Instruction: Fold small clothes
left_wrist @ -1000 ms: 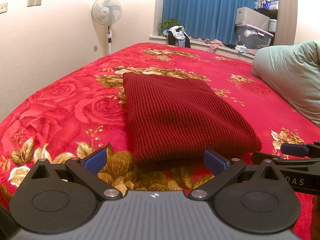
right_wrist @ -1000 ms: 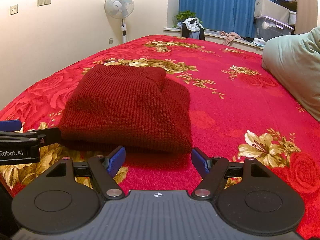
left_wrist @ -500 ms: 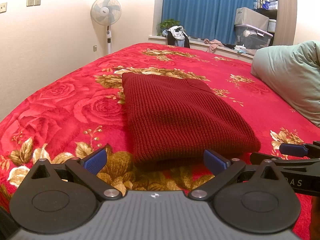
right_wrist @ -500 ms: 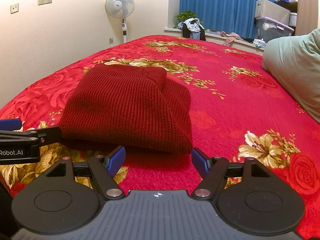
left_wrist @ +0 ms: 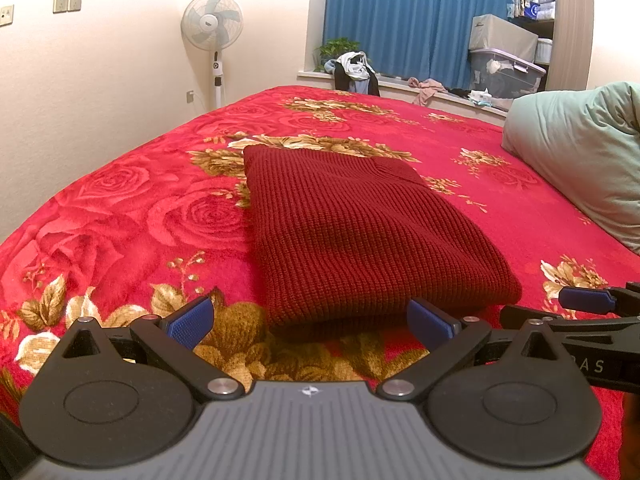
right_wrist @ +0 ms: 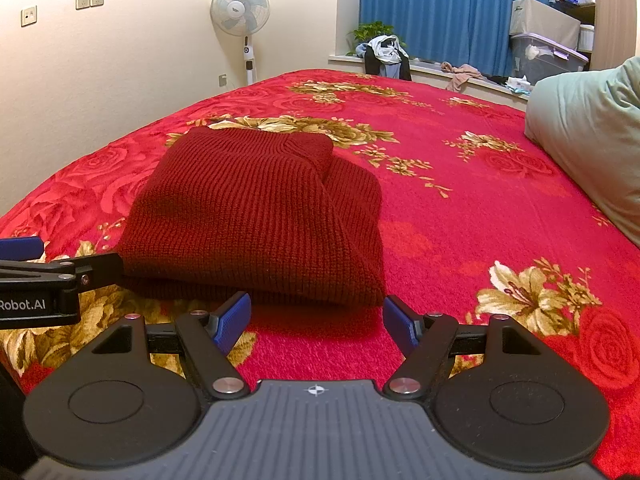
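"Robot.AI" left gripper, folded sweater

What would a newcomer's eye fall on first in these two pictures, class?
First, the dark red knitted sweater, folded into a thick block in the middle of the bright red floral bedspread. Next, the left gripper and right gripper, both open just short of its near edge, touching nothing.

I see a bed with a red rose-patterned cover, a green pillow at right, a cream wall, a standing fan, blue curtains and storage bins by the window ledge.
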